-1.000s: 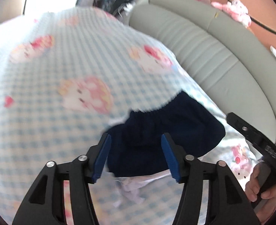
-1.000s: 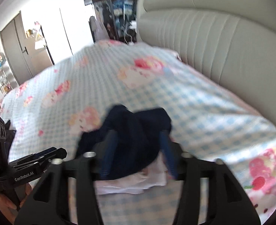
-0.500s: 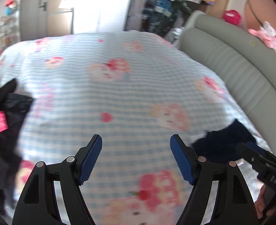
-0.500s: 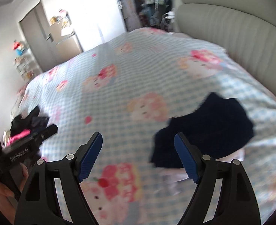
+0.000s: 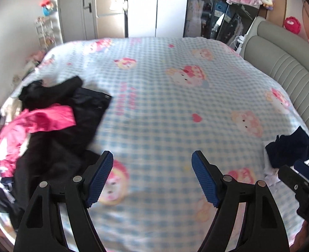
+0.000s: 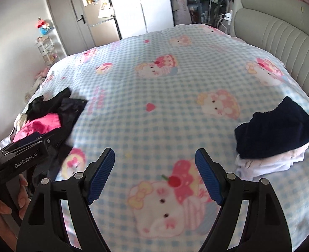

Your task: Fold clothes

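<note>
Blue pads of the left gripper point(image 5: 152, 177) stand spread wide with nothing between them, only checked bedspread point(image 5: 165, 96) below; the right gripper point(image 6: 154, 174) is spread just as wide and equally empty above a cartoon print. Both point down at the bare middle of the bed, between two lots of clothing.

Off to the right lies a navy garment point(image 6: 274, 130), loosely bunched on top of a white garment point(image 6: 267, 163), close to the padded headboard point(image 6: 280, 33). That stack looks finished with. To the left sprawls an unfolded pile point(image 5: 49, 130): black clothes tangled with a bright pink piece point(image 5: 49, 119), and some pale fabric at the bed's edge.

By my reading, the step in hand is the changeover, with one item put aside and the next to be fetched. The next move calls for reaching left into the pile and singling out one garment, then spreading it on the open bedspread.

What stands in the way is the tangle itself: the pink piece lies over the black ones, so a careless pinch may drag several at once. Beyond the bed are a door point(image 5: 74, 10), wardrobe shelves and plush toys, well clear.
</note>
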